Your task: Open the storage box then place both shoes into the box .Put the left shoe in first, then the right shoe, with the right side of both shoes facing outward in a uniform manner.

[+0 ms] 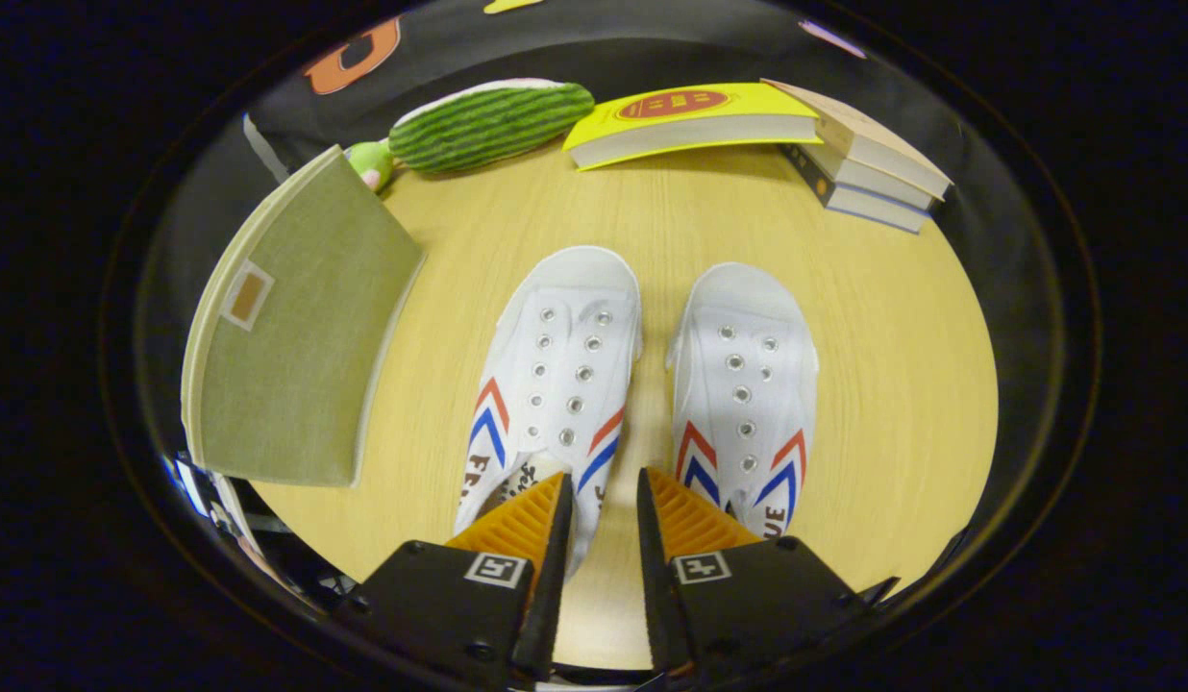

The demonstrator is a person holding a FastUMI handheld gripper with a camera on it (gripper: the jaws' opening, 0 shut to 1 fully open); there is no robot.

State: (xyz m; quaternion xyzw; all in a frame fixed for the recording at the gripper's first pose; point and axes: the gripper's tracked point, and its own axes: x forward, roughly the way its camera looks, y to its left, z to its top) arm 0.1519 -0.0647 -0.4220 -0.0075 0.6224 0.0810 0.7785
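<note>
Canvas shoes: white left shoe (554,384) and right shoe (745,394), metal eyelets, red-blue chevrons, side by side on the table just ahead of the fingers.
Storage box: olive fabric box (291,327), closed, beside the left shoe.
Table: pale wood grain (873,384).
Gripper: the gripper (601,500) has ribbed fingers slightly parted, gripping nothing.
Beyond: striped plush cucumber (488,123), stacked books (748,125).

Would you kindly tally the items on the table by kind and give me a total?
White shoes: 2, left shoe and right shoe, just ahead of the gripper, whose fingers are open and empty
Green storage box: 1, closed
Books: 4, yellow book and a stack of three
Plush cucumber: 1
Total: 8
</note>
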